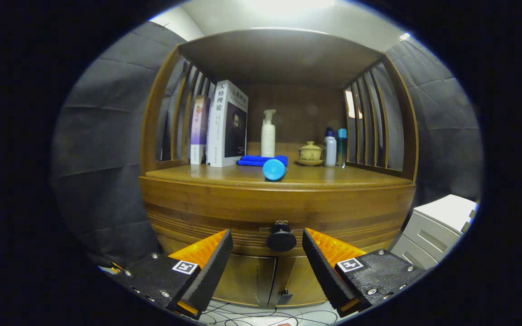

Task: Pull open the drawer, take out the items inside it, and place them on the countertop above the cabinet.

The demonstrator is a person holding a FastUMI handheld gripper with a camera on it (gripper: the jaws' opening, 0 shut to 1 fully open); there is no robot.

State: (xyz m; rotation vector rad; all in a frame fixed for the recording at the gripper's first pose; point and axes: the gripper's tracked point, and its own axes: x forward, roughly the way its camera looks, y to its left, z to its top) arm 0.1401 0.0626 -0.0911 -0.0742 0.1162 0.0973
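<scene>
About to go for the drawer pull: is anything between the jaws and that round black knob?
Nothing visible. The gripper is open, and the round black knob on the wooden drawer front sits in the gap just beyond the fingertips, untouched, with no object in front of it.

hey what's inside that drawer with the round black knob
Cannot tell: the drawer is closed, so its front hides whatever is inside. The gripper is open, its fingers either side of the black knob, not touching. On the countertop above lies a blue cylinder.
</scene>
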